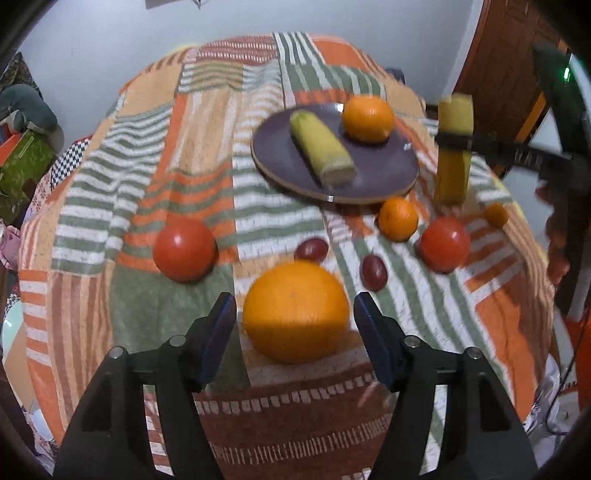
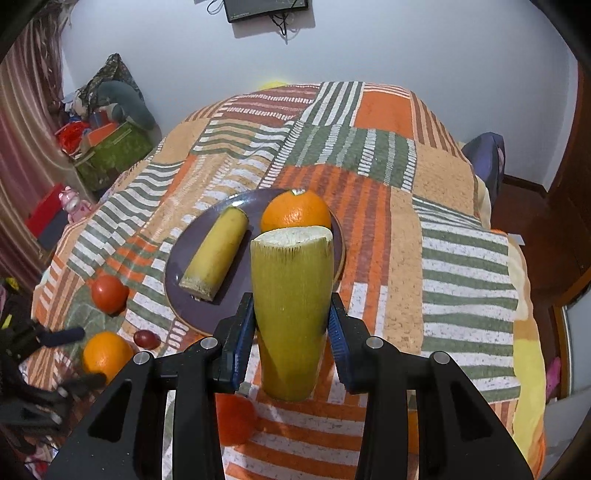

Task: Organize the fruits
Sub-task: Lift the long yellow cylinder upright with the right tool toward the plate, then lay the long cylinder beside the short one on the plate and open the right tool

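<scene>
Orange (image 1: 295,312) between open left tongs (image 1: 294,319)

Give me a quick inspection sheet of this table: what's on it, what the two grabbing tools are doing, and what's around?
Surface: table under a striped patchwork cloth.
Job's things: purple plate holds a banana piece and an orange. Loose on the cloth: large orange, two tomatoes, two grapes, small orange, a smaller orange fruit.
Clutter: nothing seen.
Grippers: left hand-held gripper open around the large orange, pads apart from it; right hand-held gripper shut on a second banana piece, held upright off the cloth.
Cables: wires hanging under a wall screen.
Surroundings: boxes and toys by the wall, wooden door.
</scene>
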Available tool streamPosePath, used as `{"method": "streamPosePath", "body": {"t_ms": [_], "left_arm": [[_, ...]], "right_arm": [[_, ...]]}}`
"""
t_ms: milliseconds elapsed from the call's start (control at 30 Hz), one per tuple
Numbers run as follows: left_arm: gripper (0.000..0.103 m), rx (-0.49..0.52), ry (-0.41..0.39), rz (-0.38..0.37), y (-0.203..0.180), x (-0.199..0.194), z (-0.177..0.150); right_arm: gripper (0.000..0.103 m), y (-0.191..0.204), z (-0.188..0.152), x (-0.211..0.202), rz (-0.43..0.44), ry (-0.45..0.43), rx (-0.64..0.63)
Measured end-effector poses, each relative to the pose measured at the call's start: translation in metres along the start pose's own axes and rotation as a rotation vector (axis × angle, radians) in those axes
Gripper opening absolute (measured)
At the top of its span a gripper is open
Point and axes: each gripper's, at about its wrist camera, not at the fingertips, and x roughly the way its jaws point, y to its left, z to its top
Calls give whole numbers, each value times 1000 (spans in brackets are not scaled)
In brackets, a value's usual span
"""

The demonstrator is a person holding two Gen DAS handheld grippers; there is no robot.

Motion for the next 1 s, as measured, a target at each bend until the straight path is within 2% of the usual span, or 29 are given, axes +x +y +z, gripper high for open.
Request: {"method": "streamPosePath", "body": {"t_ms": [267,500,800,1000], "left_arm": [[67,-27,22,-19,4,22,0],[66,-37,1,-24,11,14,4],[66,-69,-104,-17,25,-8,45],[66,-68,-130,-13,26,3,78]], "right_arm": [[35,13,8,0,13,-10,-32],[35,25,16,8,31,-2,-60],[35,35,29,30,43,27,-82],[35,37,37,48,51,53,-82]]}}
